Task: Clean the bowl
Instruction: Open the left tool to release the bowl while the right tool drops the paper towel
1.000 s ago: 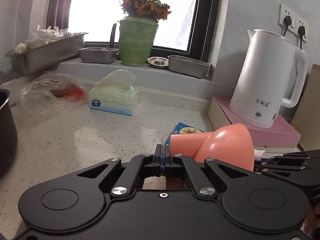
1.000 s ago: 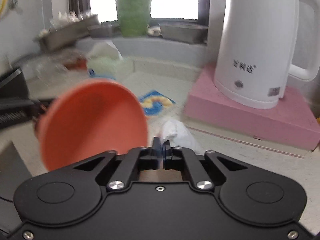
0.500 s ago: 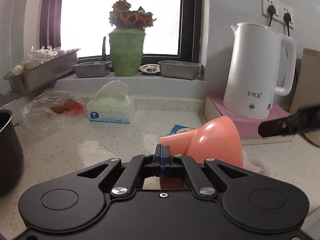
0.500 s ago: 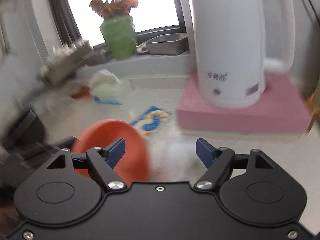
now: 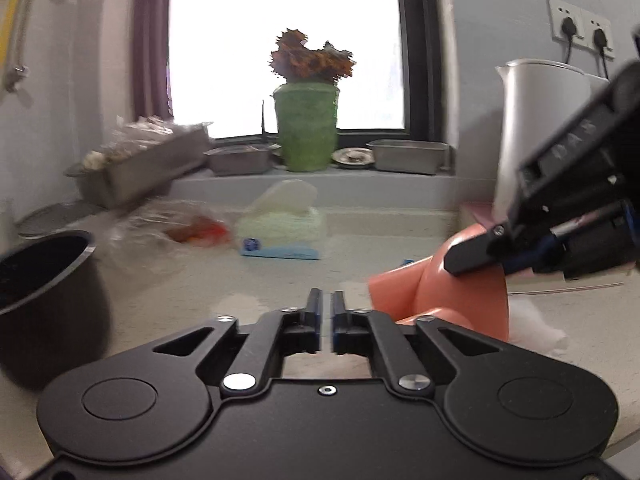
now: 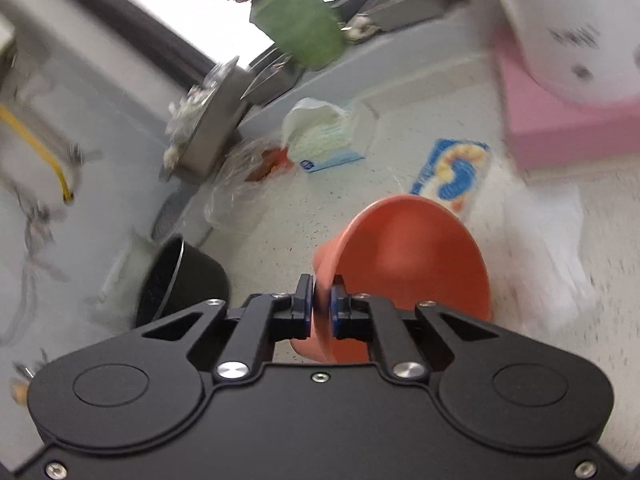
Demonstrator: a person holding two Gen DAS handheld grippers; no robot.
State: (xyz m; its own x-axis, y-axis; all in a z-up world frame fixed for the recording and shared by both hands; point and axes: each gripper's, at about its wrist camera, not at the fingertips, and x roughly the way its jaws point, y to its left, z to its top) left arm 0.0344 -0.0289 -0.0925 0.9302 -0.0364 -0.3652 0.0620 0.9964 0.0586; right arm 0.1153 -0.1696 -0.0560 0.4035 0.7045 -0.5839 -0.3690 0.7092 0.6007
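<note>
The salmon-orange bowl hangs tilted on its side above the speckled counter. My right gripper has the bowl's rim between its pads; its jaws are closing and the pads press on the rim. In the left wrist view the bowl is low at the right, and the right gripper's fingers reach it from the upper right. My left gripper is beside the bowl, to its left, apart from it. Its jaws are opening, a narrow gap shows, and nothing is between them.
A dark pot stands at the left. A tissue pack and a plastic bag lie further back. Behind the bowl a white kettle sits on a pink box. A crumpled tissue and a blue packet lie near the bowl.
The left gripper was shut on the bowl and has let go, its fingers parting a little. The right gripper opened wide, then closed on the bowl's rim and rolled.
</note>
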